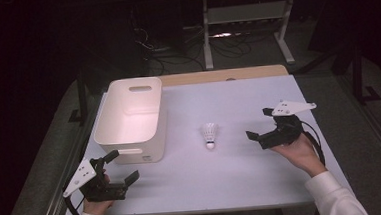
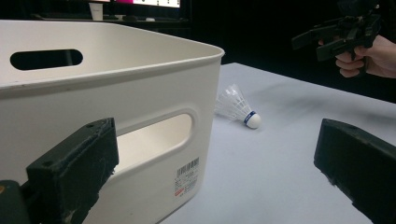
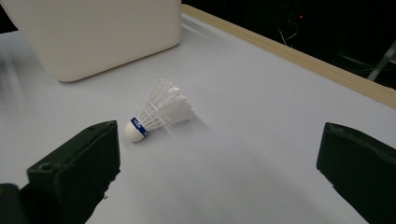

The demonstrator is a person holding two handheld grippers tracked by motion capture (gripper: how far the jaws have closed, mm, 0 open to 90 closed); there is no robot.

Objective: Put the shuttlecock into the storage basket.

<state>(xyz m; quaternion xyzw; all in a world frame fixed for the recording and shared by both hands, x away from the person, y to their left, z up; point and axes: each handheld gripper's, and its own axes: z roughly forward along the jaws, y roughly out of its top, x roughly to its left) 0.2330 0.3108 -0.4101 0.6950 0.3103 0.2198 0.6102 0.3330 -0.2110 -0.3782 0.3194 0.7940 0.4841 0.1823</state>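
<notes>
A white shuttlecock with a blue band lies on its side in the middle of the white table, cork toward the front edge. It also appears in the left gripper view as the shuttlecock and in the right gripper view as the shuttlecock. A white plastic bin with handle slots stands left of it. My right gripper hovers open to the shuttlecock's right, jaws pointing at it. My left gripper is open near the front left corner, just before the bin's front wall.
A wooden strip runs along the table's far edge. Behind it stand a metal frame and cables on a dark floor. The other hand's gripper shows far off in the left gripper view.
</notes>
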